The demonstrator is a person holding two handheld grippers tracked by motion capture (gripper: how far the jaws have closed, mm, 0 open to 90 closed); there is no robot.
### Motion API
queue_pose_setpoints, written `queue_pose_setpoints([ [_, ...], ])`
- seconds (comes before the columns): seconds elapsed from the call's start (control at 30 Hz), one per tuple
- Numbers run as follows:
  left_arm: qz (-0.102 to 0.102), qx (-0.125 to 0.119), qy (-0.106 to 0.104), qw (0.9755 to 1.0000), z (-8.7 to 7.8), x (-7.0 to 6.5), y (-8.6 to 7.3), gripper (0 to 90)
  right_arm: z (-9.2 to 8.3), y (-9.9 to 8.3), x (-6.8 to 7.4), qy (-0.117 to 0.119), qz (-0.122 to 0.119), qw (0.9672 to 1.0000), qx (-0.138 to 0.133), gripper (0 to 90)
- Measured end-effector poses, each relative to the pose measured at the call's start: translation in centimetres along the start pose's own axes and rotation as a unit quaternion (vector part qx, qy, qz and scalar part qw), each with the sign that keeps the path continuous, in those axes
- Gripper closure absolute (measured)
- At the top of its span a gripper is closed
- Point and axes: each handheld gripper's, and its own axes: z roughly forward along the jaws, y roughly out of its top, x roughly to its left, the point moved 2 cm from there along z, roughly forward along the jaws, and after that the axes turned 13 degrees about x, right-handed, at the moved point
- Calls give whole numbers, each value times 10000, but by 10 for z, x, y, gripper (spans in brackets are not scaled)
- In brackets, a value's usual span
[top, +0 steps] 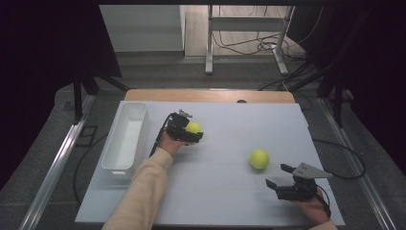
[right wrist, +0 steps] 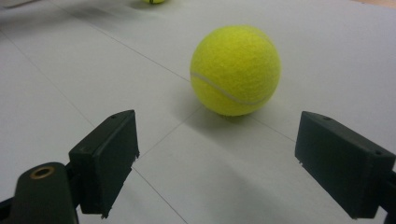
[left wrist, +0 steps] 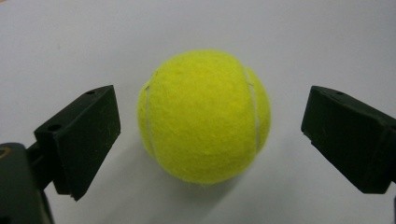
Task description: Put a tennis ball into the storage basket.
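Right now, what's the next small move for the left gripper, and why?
Probably close the left gripper on the tennis ball. Its jaws stand open with the ball centred between them, a gap on each side, resting on the white table. The white bin sits close by, likely the drop spot.

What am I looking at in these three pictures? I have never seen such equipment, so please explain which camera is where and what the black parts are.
A person sits at a table covered in white and holds a hand tool in each hand. Each tool is a gripper with two black jaws. The wide picture comes from a fixed camera above the table. The other two come from small cameras riding on the grippers, looking along the jaws.

The left gripper has its open jaws on either side of one tennis ball, with a gap on both sides, so nothing is held yet. The right gripper, also open, points at a second tennis ball a little ahead of it. A white rectangular bin stands at the left.
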Motion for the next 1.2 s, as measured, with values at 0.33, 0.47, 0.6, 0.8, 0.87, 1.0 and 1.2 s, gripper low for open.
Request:
queue_pose_setpoints([
  [0.33,-16,158,0,9999,12,1,1,85,0,0,0,-7,-1,10000,8,140],
  [0.47,-41,202,4,9998,14,3,1,128,0,0,0,-9,3,10000,6,140],
  [0.6,-28,197,-14,9998,14,4,0,221,0,0,0,-11,3,10000,6,140],
  [0.8,28,180,-7,9998,12,4,-1,259,0,0,0,-15,2,10000,13,141],
  [0.87,40,183,12,9998,12,4,-1,260,0,0,0,-15,5,10000,11,141],
  [1.0,29,127,-22,9999,7,5,-3,260,0,0,0,-16,14,10000,1,141],
  [1.2,45,-4,-63,10000,-2,5,-6,260,0,0,0,-24,17,10000,-5,142],
])
